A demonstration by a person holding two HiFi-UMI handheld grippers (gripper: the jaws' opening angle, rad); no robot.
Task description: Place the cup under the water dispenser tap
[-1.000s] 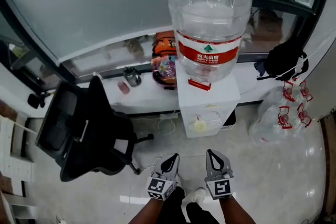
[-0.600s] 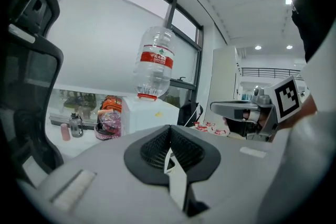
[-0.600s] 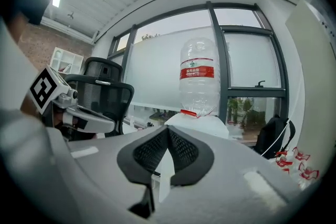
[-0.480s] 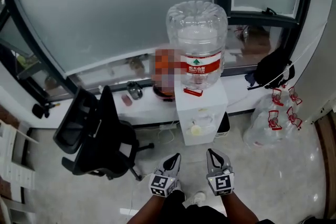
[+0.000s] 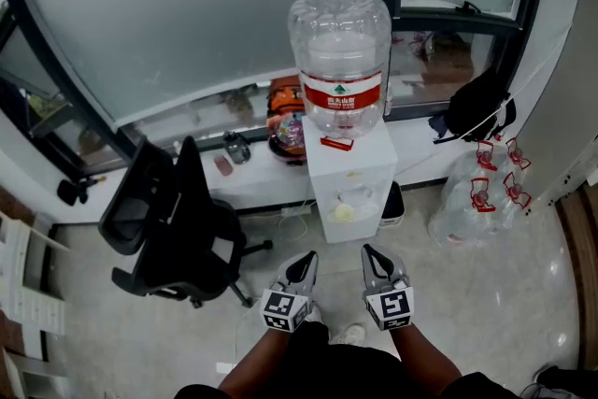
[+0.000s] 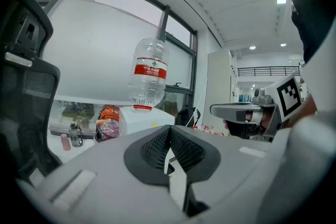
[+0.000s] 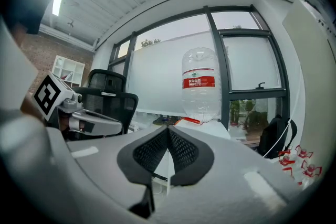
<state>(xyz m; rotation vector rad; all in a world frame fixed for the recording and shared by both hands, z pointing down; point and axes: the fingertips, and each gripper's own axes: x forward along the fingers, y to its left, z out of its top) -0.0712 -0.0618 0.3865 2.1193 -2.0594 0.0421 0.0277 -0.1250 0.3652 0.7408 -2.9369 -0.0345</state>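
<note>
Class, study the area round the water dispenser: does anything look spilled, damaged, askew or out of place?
Nothing spilled or damaged shows. The bottle stands straight on the water dispenser. The only clutter is plastic bags heaped on the floor at the head view's right, and an office chair set at an angle at its left.

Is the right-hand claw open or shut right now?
Shut. In its own view the right claw has its black pads touching at the tips, with nothing held between them.

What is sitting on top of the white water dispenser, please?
A large clear water bottle with a red label stands upside down on the white dispenser, seated in a red collar. Its mouth is hidden inside the dispenser's top.
</note>
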